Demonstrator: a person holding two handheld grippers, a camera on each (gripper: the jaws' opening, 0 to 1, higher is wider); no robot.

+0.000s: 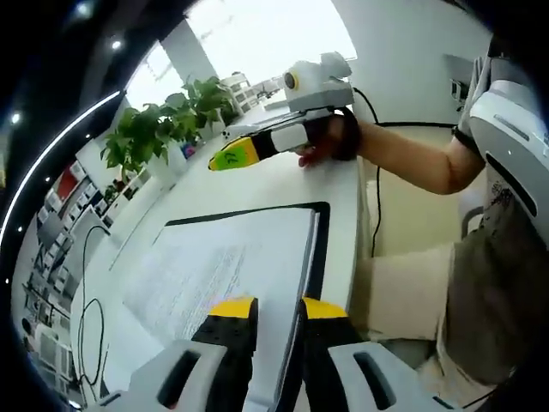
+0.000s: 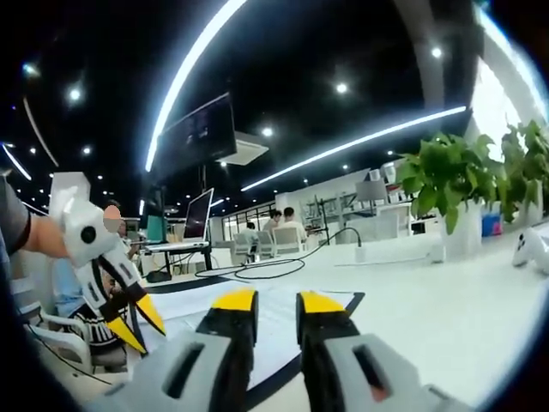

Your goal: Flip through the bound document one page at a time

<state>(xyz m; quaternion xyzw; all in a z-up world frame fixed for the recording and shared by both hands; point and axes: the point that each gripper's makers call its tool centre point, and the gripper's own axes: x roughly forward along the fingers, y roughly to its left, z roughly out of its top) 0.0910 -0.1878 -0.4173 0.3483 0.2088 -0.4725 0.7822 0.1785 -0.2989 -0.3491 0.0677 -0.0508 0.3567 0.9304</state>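
Left tool (image 1: 279, 313) straddling document (image 1: 232, 266) edge

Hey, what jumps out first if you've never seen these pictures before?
The open bound document lies flat on the white table, right ahead of the left tongs, whose yellow tips stand a little apart at its near edge. Beyond it, the right tongs rest on the table near a leafy potted plant.

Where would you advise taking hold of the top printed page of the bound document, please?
Take the top white printed page at its free edge by the black cover border, coming from the table-edge side where the left gripper already sits. The sheet lies flat, so probably only that edge can be lifted between the jaws.
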